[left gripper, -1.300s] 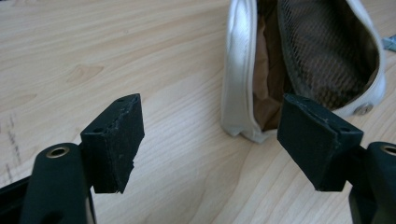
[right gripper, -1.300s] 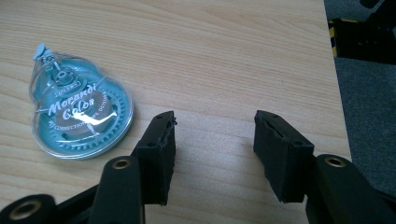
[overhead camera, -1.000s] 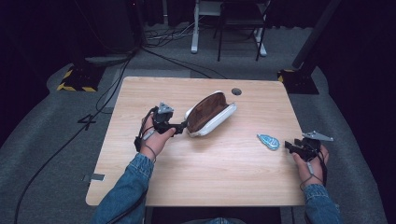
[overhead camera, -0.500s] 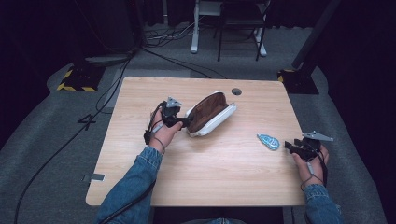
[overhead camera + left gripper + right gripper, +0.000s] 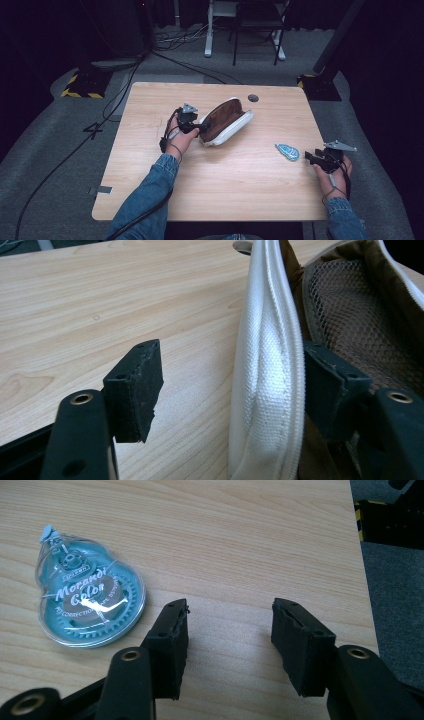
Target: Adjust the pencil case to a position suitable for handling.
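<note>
Left gripper (image 5: pixel 202 129) sits at the near-left end of the open pencil case (image 5: pixel 227 121), just left of the table's (image 5: pixel 150 200) centre in the high view. In the left gripper view the case's white zippered wall (image 5: pixel 267 390) stands between the two pads: one pad is inside, against the brown mesh lining (image 5: pixel 360 325); the other pad (image 5: pixel 137 387) is outside, at 9 o'clock from the wall, with bare wood showing between it and the fabric. Jaws have just been closing, with the wall between them, not yet pinched. Case lies open, mouth up, long axis running from 7 o'clock to 1 o'clock, white shell outside, brown inside.

Right gripper (image 5: pixel 311 156) is at the table's right edge, at 4 o'clock from the case and well apart from it. Jaws stand apart with nothing between them, only tabletop. A teal correction-tape dispenser (image 5: pixel 82 600) lies flat on the wood at 10 o'clock from the jaws in the right gripper view, close beside the left pad, not touching it.

A round cable hole (image 5: pixel 253 98) sits at 1 o'clock from the case.
</note>
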Available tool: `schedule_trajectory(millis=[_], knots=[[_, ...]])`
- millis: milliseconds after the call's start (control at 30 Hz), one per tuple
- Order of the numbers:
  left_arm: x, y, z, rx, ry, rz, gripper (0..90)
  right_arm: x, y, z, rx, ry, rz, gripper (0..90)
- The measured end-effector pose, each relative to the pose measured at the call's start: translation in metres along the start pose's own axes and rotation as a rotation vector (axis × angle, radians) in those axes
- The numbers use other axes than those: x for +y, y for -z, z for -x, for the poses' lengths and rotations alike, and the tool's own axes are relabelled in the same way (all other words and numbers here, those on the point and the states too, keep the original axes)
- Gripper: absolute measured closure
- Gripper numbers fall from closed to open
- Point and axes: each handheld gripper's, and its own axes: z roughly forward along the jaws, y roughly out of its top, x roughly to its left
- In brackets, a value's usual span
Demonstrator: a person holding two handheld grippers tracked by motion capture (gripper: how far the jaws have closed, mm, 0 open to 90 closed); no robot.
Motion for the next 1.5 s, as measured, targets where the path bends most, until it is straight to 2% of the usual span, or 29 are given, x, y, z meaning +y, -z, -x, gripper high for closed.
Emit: schedule_trajectory(millis=[200, 367, 500, 600, 800, 967, 1100, 1500], knots=[[-0.002, -0.007, 0.002, -0.041, 0.007, -0.026, 47.5, 0.000, 0.000, 0.000, -0.001, 0.001, -0.001, 49.3], [0.001, -0.010, 0.006, -0.068, -0.011, -0.040, 65.5, 0.000, 0.000, 0.000, 0.000, 0.002, -0.002, 49.4], [0.002, -0.010, 0.008, -0.069, -0.017, -0.060, 76.8, 0.000, 0.000, 0.000, 0.000, 0.002, -0.002, 49.4], [0.003, -0.010, 0.007, -0.065, -0.017, -0.068, 80.7, 0.000, 0.000, 0.000, -0.001, 0.002, -0.003, 49.4], [0.003, -0.010, 0.007, -0.075, -0.002, -0.070, 83.5, 0.000, 0.000, 0.000, 0.000, 0.002, -0.002, 49.4], [0.006, -0.006, 0.008, -0.097, 0.029, -0.069, 84.7, 0.000, 0.000, 0.000, 0.000, 0.001, -0.002, 49.4], [0.009, 0.001, 0.011, -0.139, 0.045, -0.057, 85.0, 0.000, 0.000, 0.000, 0.000, 0.001, -0.002, 49.4], [0.012, 0.034, 0.024, -0.196, 0.021, -0.014, 85.0, 0.000, 0.000, 0.000, -0.001, 0.002, -0.003, 49.4]])
